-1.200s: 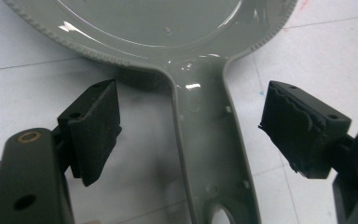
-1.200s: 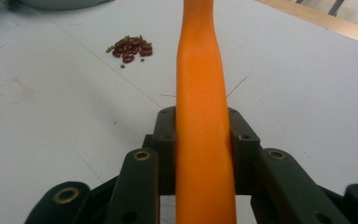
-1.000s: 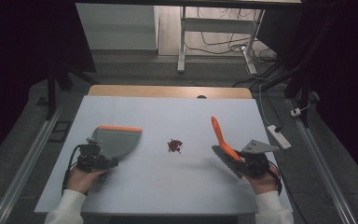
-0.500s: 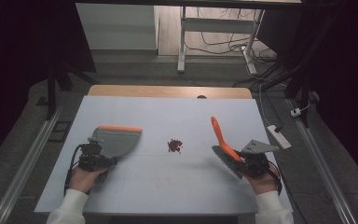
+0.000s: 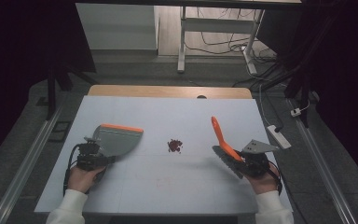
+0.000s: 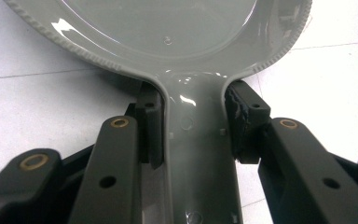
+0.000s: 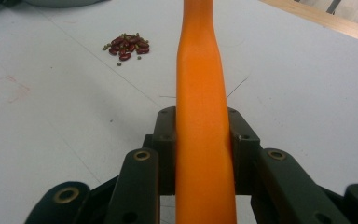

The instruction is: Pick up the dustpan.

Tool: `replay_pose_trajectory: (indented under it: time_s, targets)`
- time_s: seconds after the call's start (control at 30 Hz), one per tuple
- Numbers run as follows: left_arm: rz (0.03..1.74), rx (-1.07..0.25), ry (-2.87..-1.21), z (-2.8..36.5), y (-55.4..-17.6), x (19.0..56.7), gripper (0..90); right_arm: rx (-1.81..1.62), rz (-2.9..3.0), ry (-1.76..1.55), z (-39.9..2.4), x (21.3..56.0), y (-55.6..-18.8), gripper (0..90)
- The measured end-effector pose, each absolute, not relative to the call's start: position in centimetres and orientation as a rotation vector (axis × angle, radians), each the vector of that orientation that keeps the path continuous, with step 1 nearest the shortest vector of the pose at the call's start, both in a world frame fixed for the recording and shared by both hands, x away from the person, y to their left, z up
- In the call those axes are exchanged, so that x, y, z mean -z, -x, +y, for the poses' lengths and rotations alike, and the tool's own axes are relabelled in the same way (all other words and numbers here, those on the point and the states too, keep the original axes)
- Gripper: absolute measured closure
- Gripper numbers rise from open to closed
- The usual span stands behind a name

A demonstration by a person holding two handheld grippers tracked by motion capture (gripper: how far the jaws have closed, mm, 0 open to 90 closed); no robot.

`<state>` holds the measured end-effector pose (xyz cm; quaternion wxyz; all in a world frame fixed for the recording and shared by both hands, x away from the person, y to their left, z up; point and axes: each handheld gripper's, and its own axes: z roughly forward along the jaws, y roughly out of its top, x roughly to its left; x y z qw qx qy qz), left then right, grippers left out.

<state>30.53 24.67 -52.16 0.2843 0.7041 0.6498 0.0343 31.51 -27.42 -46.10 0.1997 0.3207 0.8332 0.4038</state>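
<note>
The person's left hand [image 5: 85, 176] rests low on the near left part of the tabletop [image 5: 168, 116], sleeve coming in from the bottom edge, and carries the left tool [image 5: 92, 156]. Its jaws have just been closing, and in the left gripper view the pads [image 6: 150, 123] now press on both sides of the grey handle of the dustpan [image 6: 168, 42], so the left tool is clenched on it. The dustpan lies flat on the tabletop, its orange-edged mouth pointing away from the person and toward the middle.

The right hand [image 5: 262, 181] sits near the right edge of the tabletop, holding the right tool [image 5: 249, 161] with its grey three-cornered plate on top. This tool grips the orange handle of the brush [image 5: 221, 137]; in the right gripper view the handle runs straight up between the pads [image 7: 167, 140], which sit tight against it. The handle tilts up and away, and the dark bristle head lies low by the tool.

The dustpan's tray is bare grey plastic. A small heap of beans [image 5: 175, 145], dark red with a few greenish ones, lies on the tabletop between dustpan and brush, apart from both.

The tabletop is pale and white with a wooden strip along its far edge. Beyond it are a grey floor, a white frame's legs, loose cables and a power strip [image 5: 278, 136] at the right.
</note>
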Motion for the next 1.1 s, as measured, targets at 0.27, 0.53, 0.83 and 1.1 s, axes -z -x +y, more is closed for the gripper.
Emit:
replay_pose_trajectory:
  time_s: [0.27, 0.53, 0.83, 1.1]
  targets:
    - [1.721, -0.096, -1.879, 25.0, -30.4, 52.1, 62.1, -1.133, 2.326, -0.889, -27.4, 46.1, -31.5, 70.0]
    - [1.663, -0.113, -1.857, 25.1, -30.2, 51.7, 62.1, -1.144, 2.315, -0.885, -27.3, 45.8, -31.4, 70.1]
    - [1.573, -0.111, -1.863, 25.7, -30.5, 51.2, 62.1, -1.147, 2.304, -0.89, -27.5, 45.7, -31.4, 70.0]
    - [1.465, -0.095, -1.882, 26.1, -32.3, 51.0, 62.0, -1.122, 2.287, -0.898, -27.3, 45.6, -31.3, 70.0]
